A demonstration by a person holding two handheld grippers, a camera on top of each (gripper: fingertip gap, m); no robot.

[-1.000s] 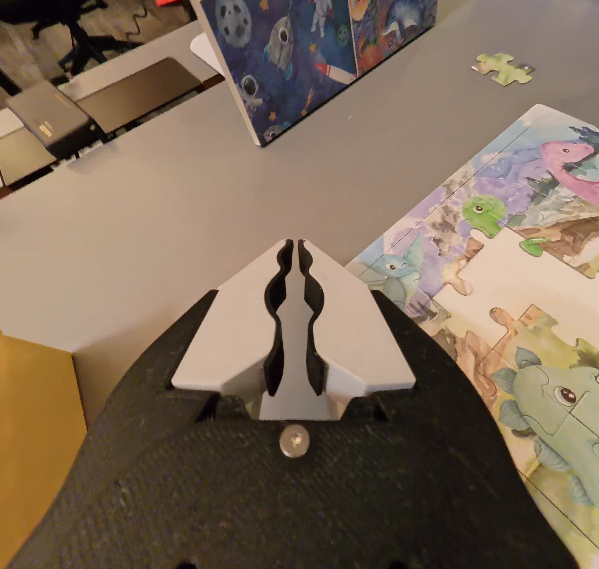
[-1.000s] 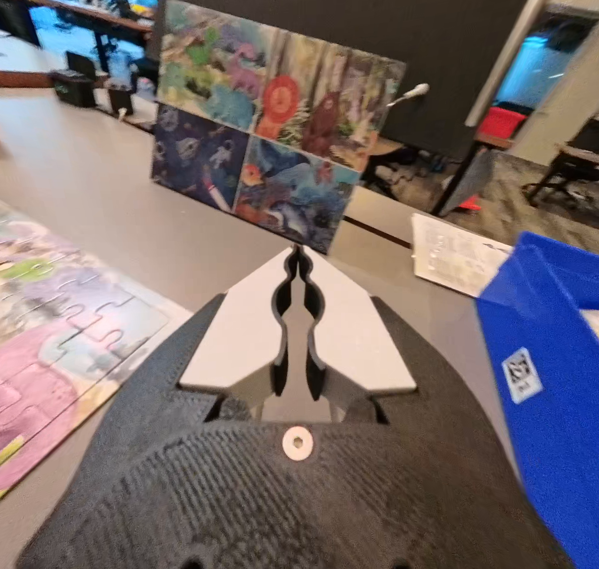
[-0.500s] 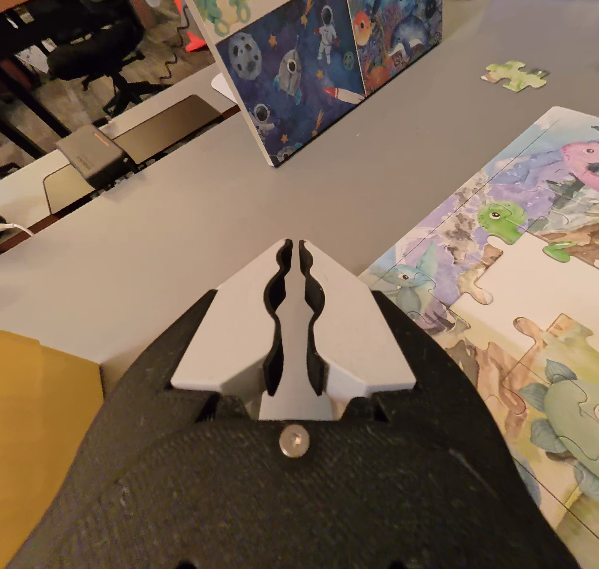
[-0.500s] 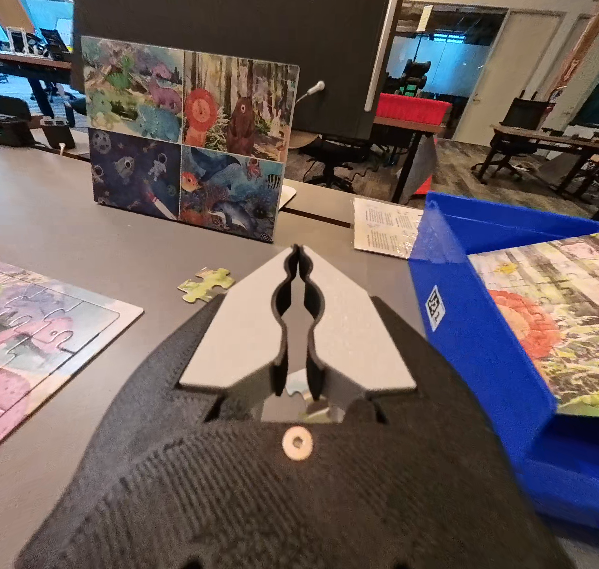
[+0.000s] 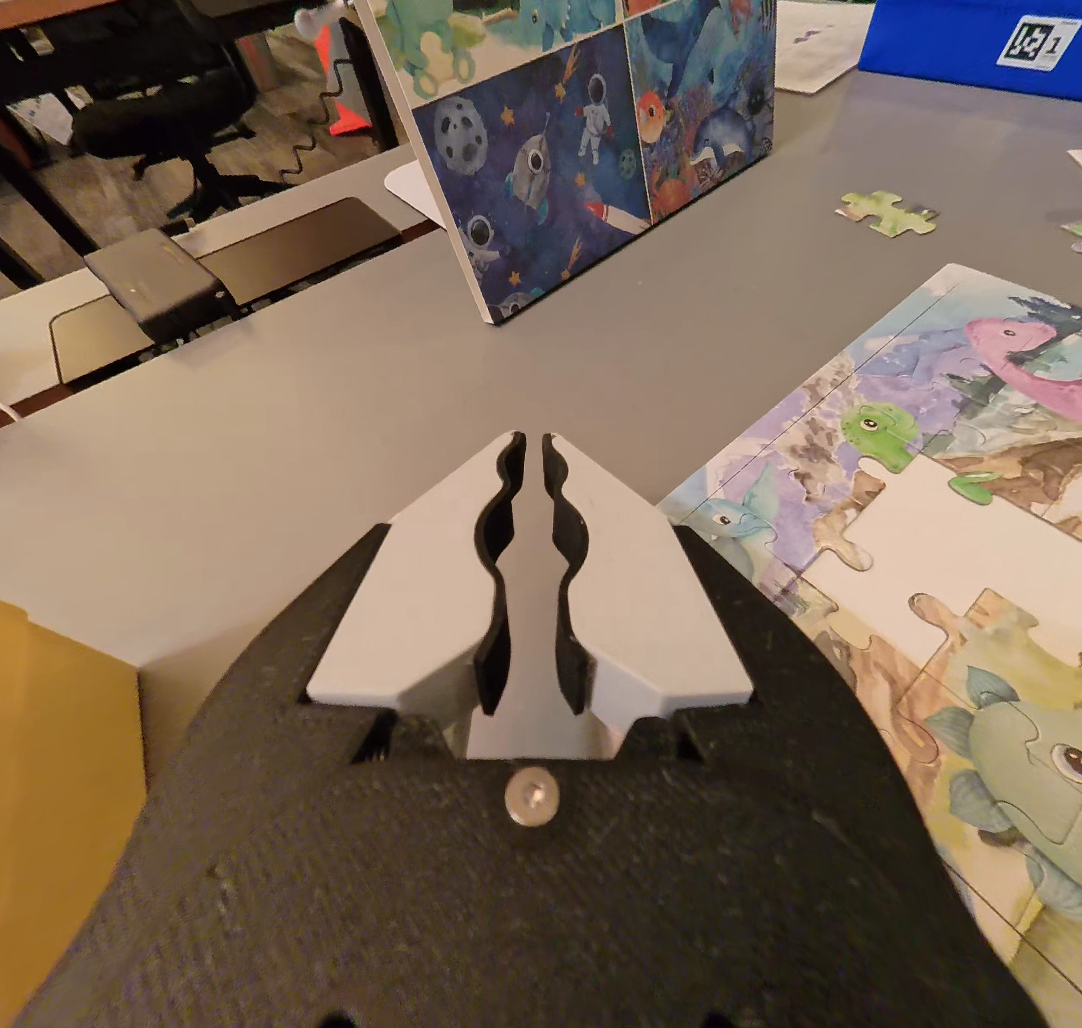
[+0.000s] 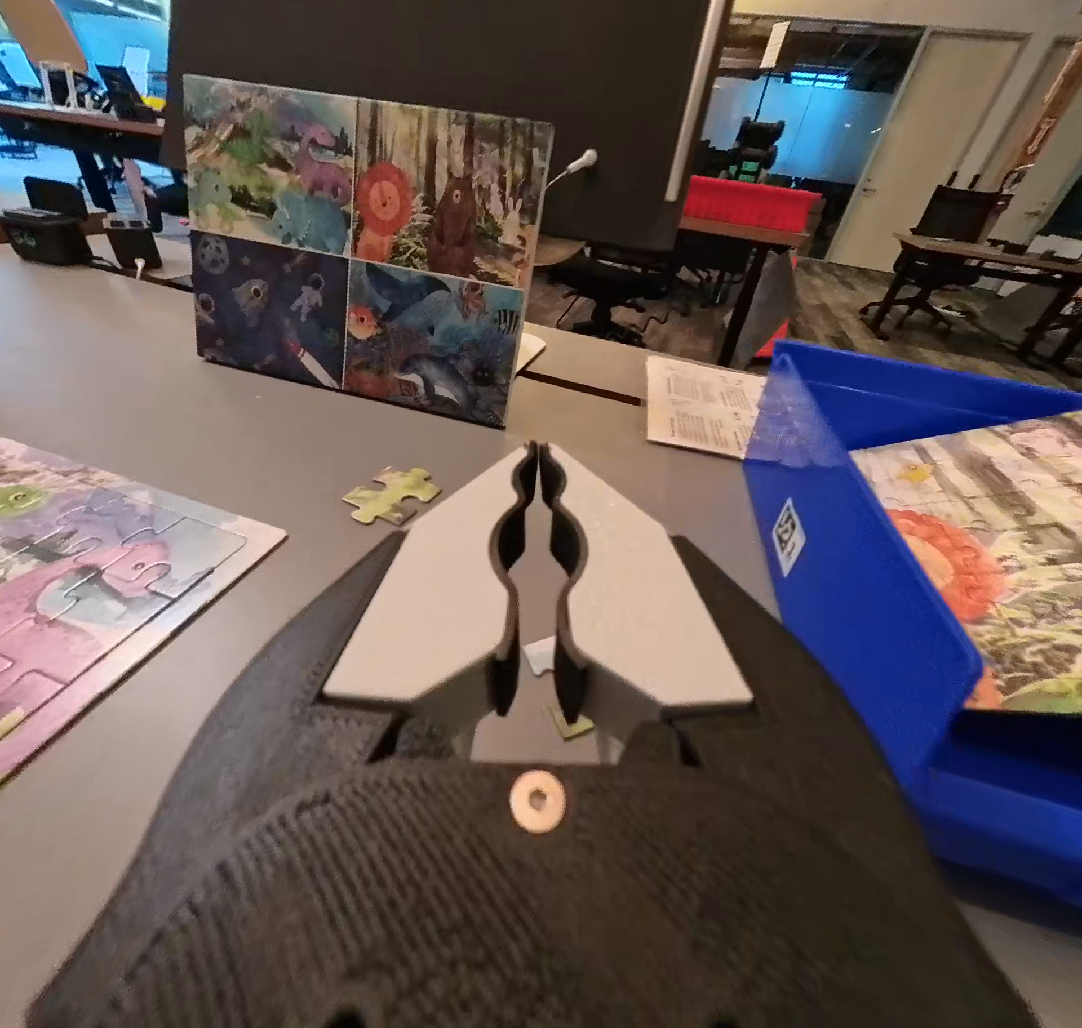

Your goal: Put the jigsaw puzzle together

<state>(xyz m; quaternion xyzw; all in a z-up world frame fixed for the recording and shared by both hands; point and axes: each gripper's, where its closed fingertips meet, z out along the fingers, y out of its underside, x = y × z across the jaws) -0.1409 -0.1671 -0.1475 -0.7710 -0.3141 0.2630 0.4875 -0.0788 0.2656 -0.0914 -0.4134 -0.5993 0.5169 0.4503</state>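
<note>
The dinosaur jigsaw board (image 5: 913, 537) lies flat on the grey table, with a bare white gap in its middle; its far corner also shows in the right wrist view (image 6: 117, 561). A loose green piece (image 6: 392, 493) lies on the table beyond the board and also shows in the left wrist view (image 5: 884, 218). My left gripper (image 5: 528, 437) is shut and empty, just left of the board's near corner. My right gripper (image 6: 537, 450) is shut and empty above the table, right of the green piece. Bits of further pieces (image 6: 541, 654) show under its fingers.
A standing picture card (image 6: 363, 251) with four scenes is at the back of the table. A blue bin (image 6: 849, 590) holding another puzzle sits to the right, with a printed sheet (image 6: 697, 409) behind it. A yellow object (image 5: 58, 766) is at the left table edge. Spacing between my two grippers at the tips: around 45 cm. The yellow object (image 5: 58, 766) sits 15 cm or so from the ends of my left fingers.
The right gripper swung right, from facing the picture card to over the loose pieces beside the blue bin. The left gripper tilted up slightly. Both stayed shut.
</note>
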